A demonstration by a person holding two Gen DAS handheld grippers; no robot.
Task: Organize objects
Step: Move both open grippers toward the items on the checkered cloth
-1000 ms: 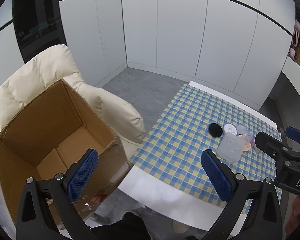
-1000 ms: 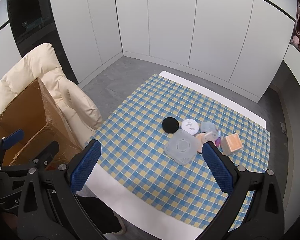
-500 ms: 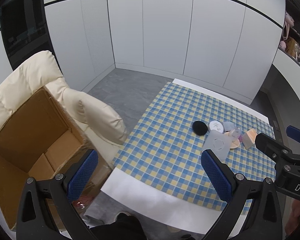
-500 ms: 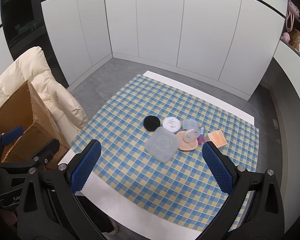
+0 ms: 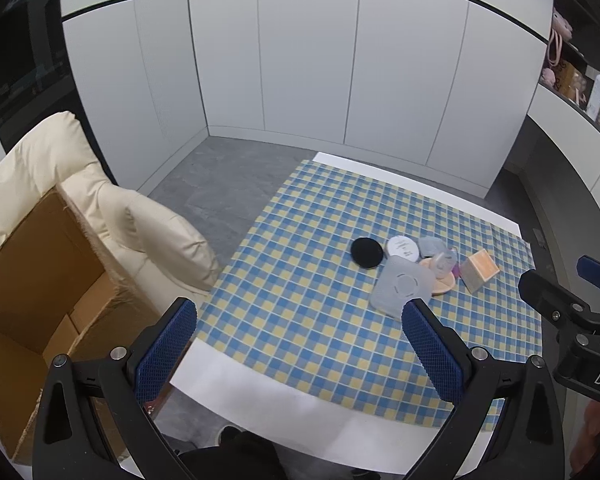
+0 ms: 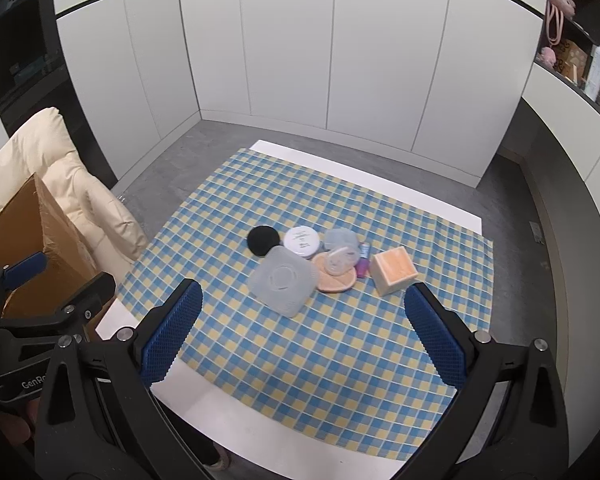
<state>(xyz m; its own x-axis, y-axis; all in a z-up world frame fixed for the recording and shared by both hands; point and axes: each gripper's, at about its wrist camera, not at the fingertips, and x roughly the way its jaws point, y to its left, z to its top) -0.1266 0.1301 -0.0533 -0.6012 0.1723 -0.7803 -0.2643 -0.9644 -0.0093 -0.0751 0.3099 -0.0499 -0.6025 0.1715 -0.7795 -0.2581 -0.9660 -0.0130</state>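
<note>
Toward the far right corner of the tabletop (image 6: 204,352), your objects sit bunched: a translucent square lid (image 6: 283,282) leaning on a peach puff (image 6: 337,276), probably awaiting the cardboard box (image 5: 40,276). Your left gripper (image 5: 296,330) and right gripper (image 6: 302,320) hover spread wide, empty, touching nothing.

Both claws swung from the cardboard box (image 5: 40,280) toward the table (image 5: 260,384).
</note>
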